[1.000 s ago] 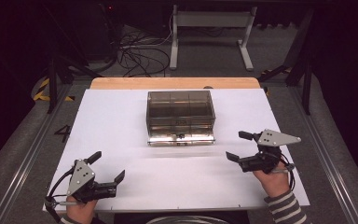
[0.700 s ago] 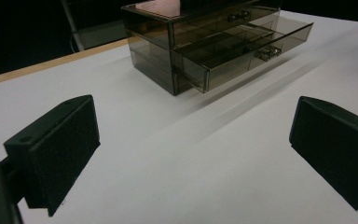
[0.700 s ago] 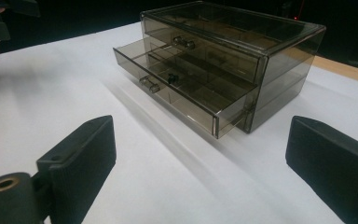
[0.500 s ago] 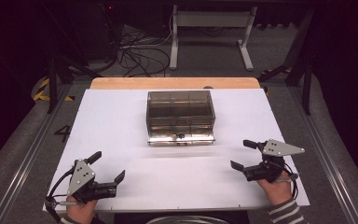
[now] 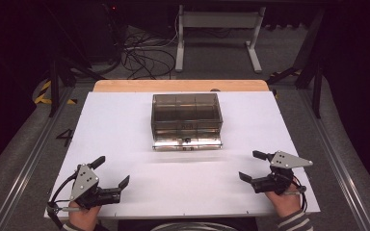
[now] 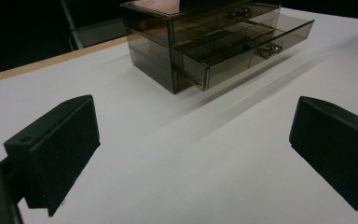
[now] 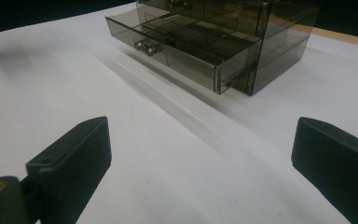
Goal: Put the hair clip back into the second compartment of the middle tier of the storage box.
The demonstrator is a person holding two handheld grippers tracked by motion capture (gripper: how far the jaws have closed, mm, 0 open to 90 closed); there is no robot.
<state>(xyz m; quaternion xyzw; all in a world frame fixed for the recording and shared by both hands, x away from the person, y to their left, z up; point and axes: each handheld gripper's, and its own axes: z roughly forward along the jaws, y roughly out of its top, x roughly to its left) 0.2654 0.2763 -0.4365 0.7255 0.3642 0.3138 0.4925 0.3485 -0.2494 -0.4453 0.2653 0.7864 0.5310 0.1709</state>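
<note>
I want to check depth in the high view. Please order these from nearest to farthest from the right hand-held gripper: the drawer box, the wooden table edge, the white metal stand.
1. Drawer box, mid-table, ahead and left of the right hand-held gripper.
2. Wooden table edge, far side.
3. White metal stand, on the floor beyond.

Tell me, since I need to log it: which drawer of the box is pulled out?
The lower drawer: it juts out from the box front, while the upper drawer sits flush.

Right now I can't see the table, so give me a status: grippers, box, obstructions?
Left gripper open, right gripper open, both low near table edge. Smoky drawer box mid-table, one drawer pulled out. White tabletop between bare.
</note>
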